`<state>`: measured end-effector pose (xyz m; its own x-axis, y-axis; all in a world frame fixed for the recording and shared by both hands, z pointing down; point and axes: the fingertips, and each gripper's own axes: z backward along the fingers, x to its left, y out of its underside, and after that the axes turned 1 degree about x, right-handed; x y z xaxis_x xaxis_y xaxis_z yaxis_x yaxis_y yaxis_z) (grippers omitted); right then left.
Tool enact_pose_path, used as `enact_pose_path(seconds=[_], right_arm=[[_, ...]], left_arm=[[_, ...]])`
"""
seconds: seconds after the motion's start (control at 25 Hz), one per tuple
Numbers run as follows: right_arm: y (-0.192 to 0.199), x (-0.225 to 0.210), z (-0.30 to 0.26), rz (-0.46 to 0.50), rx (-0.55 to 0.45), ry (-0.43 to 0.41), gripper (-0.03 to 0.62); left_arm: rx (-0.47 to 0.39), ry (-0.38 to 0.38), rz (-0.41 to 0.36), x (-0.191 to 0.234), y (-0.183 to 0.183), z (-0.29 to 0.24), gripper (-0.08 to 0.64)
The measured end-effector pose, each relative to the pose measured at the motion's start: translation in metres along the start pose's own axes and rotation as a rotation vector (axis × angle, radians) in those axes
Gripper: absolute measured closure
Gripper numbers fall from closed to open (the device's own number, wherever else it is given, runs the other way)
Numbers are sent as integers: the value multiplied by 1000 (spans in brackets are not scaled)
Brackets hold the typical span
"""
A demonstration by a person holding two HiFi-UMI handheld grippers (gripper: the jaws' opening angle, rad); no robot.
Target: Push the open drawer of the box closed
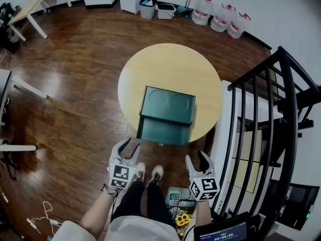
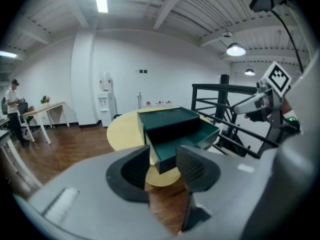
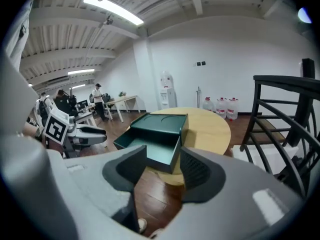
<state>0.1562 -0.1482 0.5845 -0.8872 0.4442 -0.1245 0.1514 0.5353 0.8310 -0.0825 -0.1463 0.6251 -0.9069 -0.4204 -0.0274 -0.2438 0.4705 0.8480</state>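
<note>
Evidently this is the approach step: the green box (image 1: 169, 103) sits on the round desk (image 1: 165, 59), its drawer (image 1: 164, 130) pulled out past the desk's near edge. The left tool (image 1: 129, 147) and right tool (image 1: 196, 158) hang released and empty, short of it. Next, one should meet the drawer front squarely and press inward.

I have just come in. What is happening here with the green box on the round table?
A person stands at a round table with a tool in each hand. On the table sits a dark green box. Its drawer is pulled out toward the person, at the table's near edge, and looks empty. The left tongs and the right tongs are both open and hold nothing. They hang short of the drawer front and touch nothing. The drawer is not yet pushed in.
</note>
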Motion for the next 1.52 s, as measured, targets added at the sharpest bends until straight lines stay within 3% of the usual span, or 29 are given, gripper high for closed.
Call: enact_pose_path(seconds=[0.24, 0.48, 0.68, 0.8, 0.92, 1.52], right_arm=[[31, -1, -29, 80, 33, -16, 390], [44, -2, -52, 123, 39, 5, 390], [51, -3, -54, 128, 61, 10, 394], [51, 0, -55, 117, 52, -2, 471], [52, 4, -56, 121, 40, -5, 499], [42, 4, -63, 132, 39, -2, 503]], left_arm=[[31, -3, 26, -6, 29, -16, 383], [33, -7, 11, -9, 36, -26, 383], [33, -10, -1, -10, 35, -29, 402], [33, -17, -2, -8, 35, -27, 414], [30, -17, -4, -7, 35, -27, 414], [29, -47, 2, 2, 27, -31, 417]])
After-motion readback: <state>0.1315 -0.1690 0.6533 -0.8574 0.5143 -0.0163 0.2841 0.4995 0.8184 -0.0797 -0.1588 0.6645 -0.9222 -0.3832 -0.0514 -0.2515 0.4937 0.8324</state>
